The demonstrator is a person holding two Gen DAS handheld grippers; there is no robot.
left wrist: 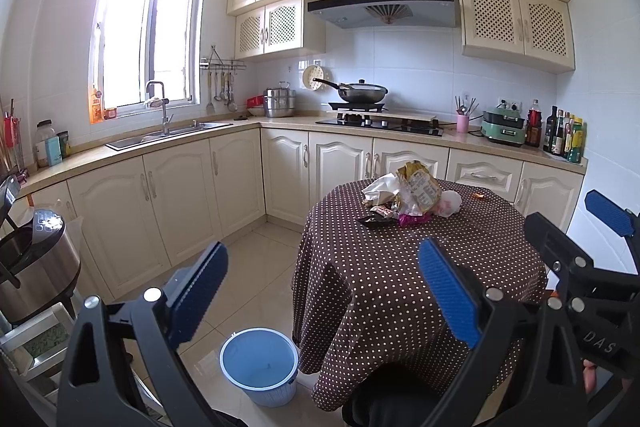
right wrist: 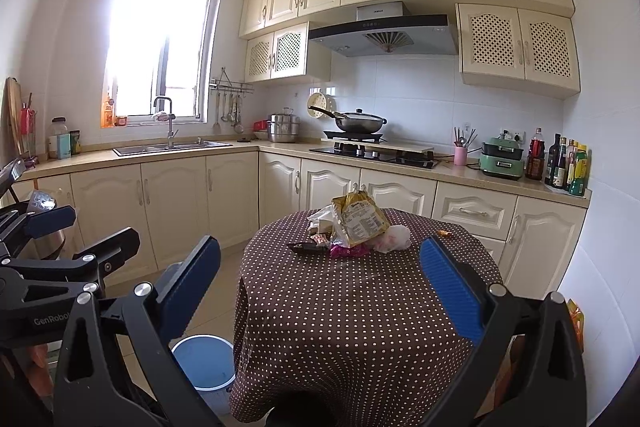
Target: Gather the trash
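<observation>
A pile of trash lies at the far side of a round table with a brown polka-dot cloth: a yellow snack bag, white crumpled wrappers, a pink wrapper and a dark wrapper. A small orange wrapper lies apart to the right. A blue waste bin stands empty on the floor left of the table; it also shows in the right wrist view. My left gripper is open and empty, well short of the pile. My right gripper is open and empty above the table's near side.
Cream kitchen cabinets run along the back with a sink, a stove with a wok, bottles and a green appliance. A steel rice cooker stands at the left. Tiled floor lies between counter and table.
</observation>
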